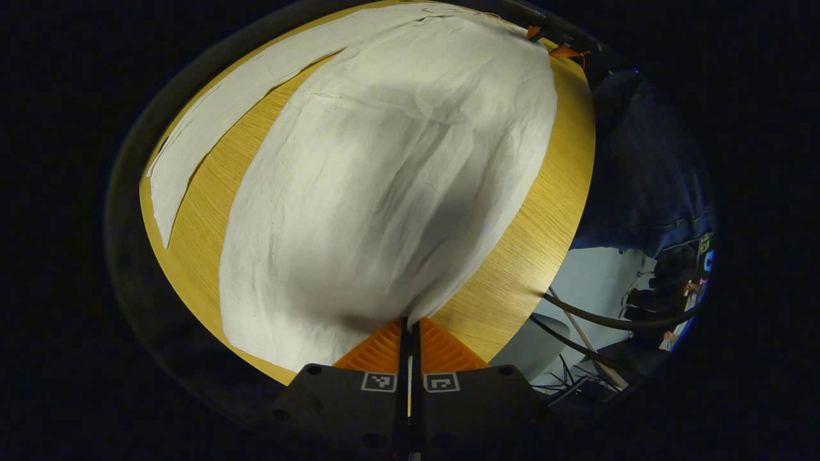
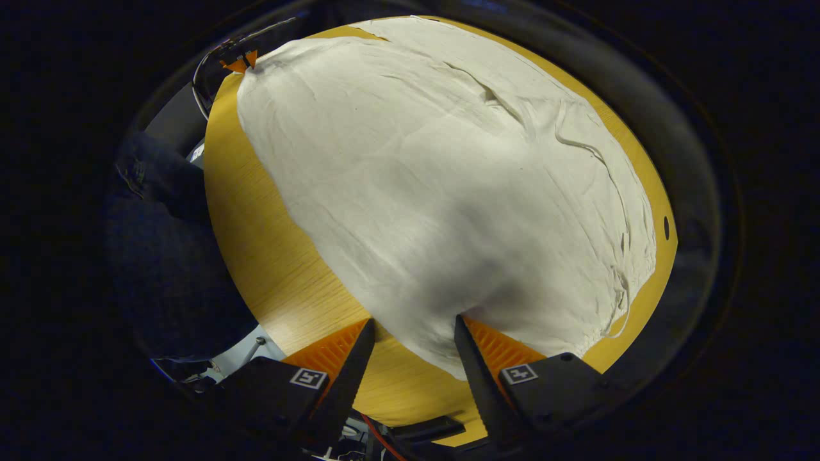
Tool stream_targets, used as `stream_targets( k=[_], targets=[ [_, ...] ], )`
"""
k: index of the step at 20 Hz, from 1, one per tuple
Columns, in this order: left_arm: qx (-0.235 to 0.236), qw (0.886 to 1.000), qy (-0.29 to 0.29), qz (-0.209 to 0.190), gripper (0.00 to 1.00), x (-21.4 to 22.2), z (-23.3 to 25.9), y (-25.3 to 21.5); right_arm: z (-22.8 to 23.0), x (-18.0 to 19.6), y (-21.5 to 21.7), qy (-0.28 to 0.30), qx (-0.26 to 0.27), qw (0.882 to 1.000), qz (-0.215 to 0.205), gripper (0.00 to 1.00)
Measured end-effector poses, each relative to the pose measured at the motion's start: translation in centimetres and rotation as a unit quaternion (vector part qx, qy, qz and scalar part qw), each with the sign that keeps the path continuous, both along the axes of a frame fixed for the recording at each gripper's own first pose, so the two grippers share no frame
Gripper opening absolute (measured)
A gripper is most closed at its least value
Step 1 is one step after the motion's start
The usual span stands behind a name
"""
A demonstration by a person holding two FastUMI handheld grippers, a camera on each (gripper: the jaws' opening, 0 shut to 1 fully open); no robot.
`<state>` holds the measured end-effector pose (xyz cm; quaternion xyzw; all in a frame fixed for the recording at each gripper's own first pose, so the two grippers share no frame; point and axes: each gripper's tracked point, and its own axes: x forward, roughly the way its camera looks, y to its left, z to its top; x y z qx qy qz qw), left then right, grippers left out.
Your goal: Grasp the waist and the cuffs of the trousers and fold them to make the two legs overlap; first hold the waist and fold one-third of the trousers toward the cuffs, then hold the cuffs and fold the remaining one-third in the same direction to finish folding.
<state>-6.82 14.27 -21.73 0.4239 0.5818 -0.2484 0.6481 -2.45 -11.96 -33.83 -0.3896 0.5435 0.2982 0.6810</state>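
Around the trousers point(image 1: 391, 186) we find bare wooden table point(image 1: 525, 256): a strip along our near edge, and a wedge between the two legs point(image 1: 230, 160). Past the table edge, cables point(image 1: 608, 320) hang in the open space. In the right gripper view, bare wood point(image 2: 256, 256) runs beside our dark sleeve point(image 2: 166, 256).

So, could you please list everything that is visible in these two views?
trousers: one, off-white, spread on the table, one leg lying apart at the far left in the left gripper view
table: one, yellow wood, under the trousers
cables: several, dark, beside the table edge
person's clothing: dark blue, beside the table
left hand-held gripper: shut on the trousers' edge
right hand-held gripper: open, at the trousers' near corner
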Motion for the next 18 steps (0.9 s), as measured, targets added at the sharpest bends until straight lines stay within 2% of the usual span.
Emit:
stream_targets(
  k=[3, 5, 7, 8, 10, 11, 12, 15, 18],
  targets=[
    [0.004, 1.000, -0.005, 0.001, 0.01, 0.0, 0.0, 0.0, 0.2, 0.2, 0.0, -0.002, 0.000, 1.000, -0.006, 0.79],
    [0.006, 1.000, -0.007, 0.003, 0.01, 0.0, 0.0, -0.1, 0.4, 0.7, -0.2, -0.006, 0.002, 1.000, -0.016, 0.70],
    [0.009, 1.000, -0.008, 0.007, 0.01, 0.0, 0.0, 0.0, 0.5, 1.6, -0.7, -0.019, 0.003, 0.999, -0.036, 0.57],
    [0.012, 1.000, -0.008, 0.008, 0.01, 0.0, -0.1, 0.0, 0.6, 2.0, -1.0, -0.026, 0.002, 0.998, -0.051, 0.38],
    [0.016, 1.000, -0.012, 0.010, 0.01, 0.0, -0.1, 0.1, 0.7, 2.2, -1.1, -0.028, 0.004, 0.997, -0.069, 0.16],
    [0.018, 1.000, -0.015, 0.011, 0.01, 0.0, -0.1, 0.1, 0.7, 2.3, -1.0, -0.028, 0.010, 0.998, -0.061, 0.15],
    [0.020, 1.000, -0.017, 0.010, 0.01, 0.1, -0.2, 0.0, 0.6, 2.3, -1.1, -0.027, 0.010, 0.998, -0.056, 0.10],
    [0.022, 0.999, -0.027, 0.016, 0.01, 0.0, -0.1, 0.1, 0.7, 2.3, -1.1, -0.031, 0.014, 0.997, -0.071, 0.06],
    [0.010, 0.997, -0.053, 0.054, 0.01, -0.3, 0.1, 0.1, 1.0, 2.6, -0.7, -0.058, 0.025, 0.993, -0.099, 0.00]
  ],
)
